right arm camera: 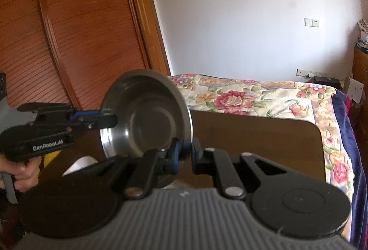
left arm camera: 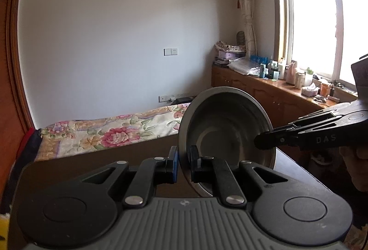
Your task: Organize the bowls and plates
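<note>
A stainless steel bowl point(left arm camera: 226, 128) is held up in the air on edge, its inside facing the cameras. My left gripper point(left arm camera: 184, 163) is shut on its rim at the bottom. My right gripper point(right arm camera: 184, 156) is shut on the rim of the same bowl point(right arm camera: 147, 116) at its lower right. Each gripper shows in the other's view: the right one point(left arm camera: 260, 143) reaches in from the right, the left one point(right arm camera: 109, 121) from the left, both touching the rim.
A dark brown table point(right arm camera: 253, 135) lies below the bowl, with its rounded corner at the right. A bed with a floral cover point(left arm camera: 110, 132) stands behind it. A wooden counter with bottles point(left arm camera: 287, 82) runs under the window. A white object point(right arm camera: 80, 165) sits low left.
</note>
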